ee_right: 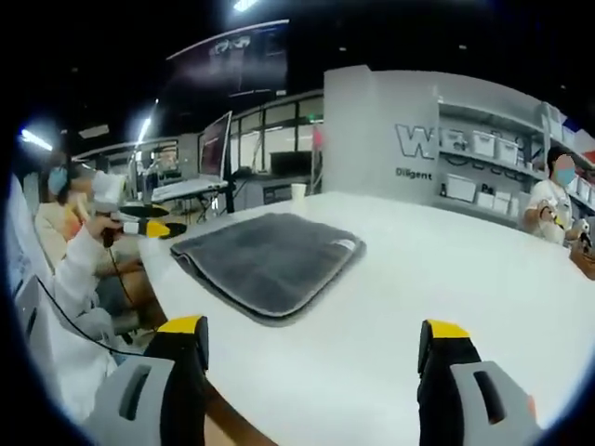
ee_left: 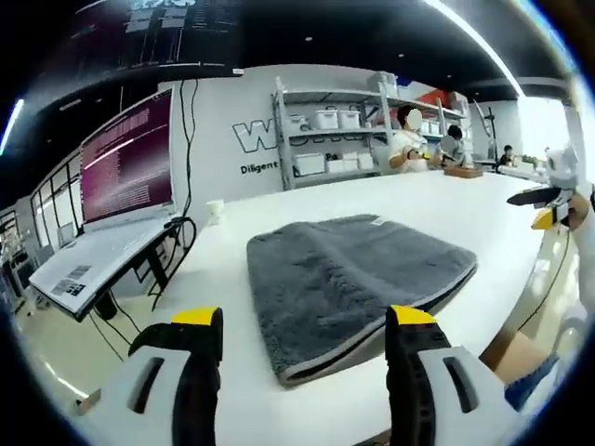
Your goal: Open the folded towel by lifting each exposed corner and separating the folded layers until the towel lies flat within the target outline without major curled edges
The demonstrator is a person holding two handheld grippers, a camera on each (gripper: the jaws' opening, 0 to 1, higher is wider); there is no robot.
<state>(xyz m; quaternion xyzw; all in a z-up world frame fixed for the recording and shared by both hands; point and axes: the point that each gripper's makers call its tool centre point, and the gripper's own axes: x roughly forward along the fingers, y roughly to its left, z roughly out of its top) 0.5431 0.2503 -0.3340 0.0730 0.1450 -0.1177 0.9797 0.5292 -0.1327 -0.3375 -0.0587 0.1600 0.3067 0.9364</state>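
The grey towel [ee_left: 349, 288] lies folded on the white table [ee_left: 465, 200], untouched, its layered edge showing along the near side in the left gripper view. From the right gripper view it sits at about 11 o'clock from the tongs, a small label [ee_right: 346, 244] at its far corner. No target outline is plain on the table.

The left gripper [ee_left: 305, 321] hangs near the towel's near edge, tongs apart, nothing between them. The right gripper [ee_right: 311, 330] stands well apart from the towel over bare table, tongs also apart and empty.

I judge the task at its very start: approach, no corner lifted yet. Next, 1 gripper should descend onto an exposed corner, pinching the top layer alone, while the other pins the layers beneath.
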